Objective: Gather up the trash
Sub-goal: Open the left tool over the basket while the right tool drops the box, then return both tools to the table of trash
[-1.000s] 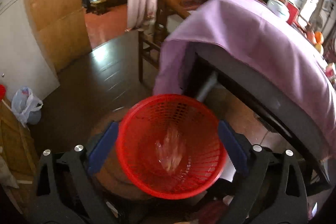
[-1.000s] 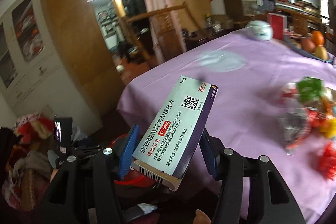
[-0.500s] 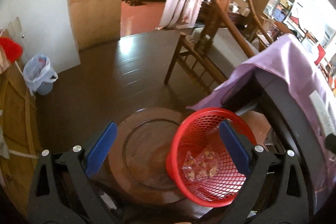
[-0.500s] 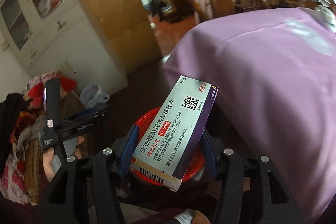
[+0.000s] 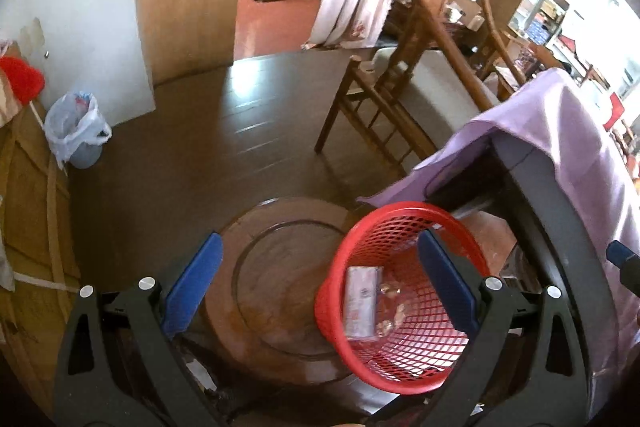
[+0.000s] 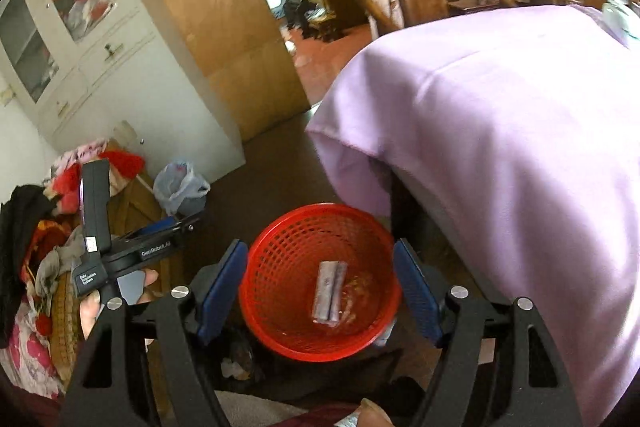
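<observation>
Both pairs of jaws stand wide apart with nothing between them. Our right gripper (image 6: 320, 291) hangs directly over a red mesh basket (image 6: 280, 307), which shows between its blue pads (image 6: 222, 287). Our left gripper (image 5: 320, 283) looks down beside it, the basket sitting toward its right pad. Inside the basket lies a flat carton (image 6: 329, 293), a slim medicine box resting on the basket's floor next to some crumpled clear wrapper (image 6: 358, 285); the wrapper is blurred, so we cannot say exactly what it is. We judge the carton light and thin-walled, stiff along its length but easy to crush across its broad faces, and best taken by its long narrow edges. The wrapper would be nearly weightless, slippery and limp, so a pinch on a bunched fold should serve. The basket looks like light, springy plastic; its rim is the natural place to grip, though it may flex or tip. It stands on a round wooden platter (image 5: 280, 287) on the dark floor, just beside a table draped in a lilac cloth (image 6: 500, 131). A bagged bin (image 5: 76, 131) stands well apart by the wall.
</observation>
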A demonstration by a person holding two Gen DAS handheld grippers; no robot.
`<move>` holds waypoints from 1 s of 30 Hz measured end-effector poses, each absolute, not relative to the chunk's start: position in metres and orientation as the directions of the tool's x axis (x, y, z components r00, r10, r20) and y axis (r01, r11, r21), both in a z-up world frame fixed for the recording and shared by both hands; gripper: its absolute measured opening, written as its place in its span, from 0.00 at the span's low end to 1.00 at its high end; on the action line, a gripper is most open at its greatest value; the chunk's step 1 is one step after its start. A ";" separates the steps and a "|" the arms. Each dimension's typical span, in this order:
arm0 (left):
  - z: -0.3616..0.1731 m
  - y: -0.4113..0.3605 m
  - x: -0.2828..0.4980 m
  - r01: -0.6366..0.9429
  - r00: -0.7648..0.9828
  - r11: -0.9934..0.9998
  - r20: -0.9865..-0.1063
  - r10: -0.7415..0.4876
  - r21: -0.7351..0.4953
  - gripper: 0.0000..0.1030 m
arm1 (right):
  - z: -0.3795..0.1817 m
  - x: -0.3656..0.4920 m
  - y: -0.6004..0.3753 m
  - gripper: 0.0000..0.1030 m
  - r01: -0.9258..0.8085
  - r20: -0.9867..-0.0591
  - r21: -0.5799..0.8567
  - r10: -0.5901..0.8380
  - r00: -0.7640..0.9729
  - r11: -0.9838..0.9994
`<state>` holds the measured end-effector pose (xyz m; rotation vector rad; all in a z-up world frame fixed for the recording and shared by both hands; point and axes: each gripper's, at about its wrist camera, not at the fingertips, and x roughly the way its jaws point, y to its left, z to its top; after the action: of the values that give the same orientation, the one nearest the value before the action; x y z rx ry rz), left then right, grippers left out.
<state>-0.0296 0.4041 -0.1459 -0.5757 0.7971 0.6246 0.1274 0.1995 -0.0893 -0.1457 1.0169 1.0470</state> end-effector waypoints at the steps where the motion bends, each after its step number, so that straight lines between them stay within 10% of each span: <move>1: -0.141 0.400 -0.027 -0.690 0.549 0.687 -0.783 0.291 -0.228 0.91 | -0.086 0.128 0.192 0.73 -0.769 -0.747 0.342 0.653 0.127 0.540; 17: -0.039 0.246 0.018 -0.413 0.717 0.902 -0.655 0.238 -0.125 0.93 | -0.014 0.121 -0.008 0.94 -0.623 -0.556 0.329 0.679 0.479 0.709; 30: -0.022 0.071 0.105 -0.046 0.747 0.995 -0.664 -0.027 -0.093 0.93 | -0.029 0.128 -0.225 0.94 -0.252 -0.514 0.265 0.358 0.780 0.931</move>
<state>0.1052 0.0710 -0.0219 -0.1056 0.7276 0.0102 0.1279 -0.2248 -0.0294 0.1858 0.5907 0.3316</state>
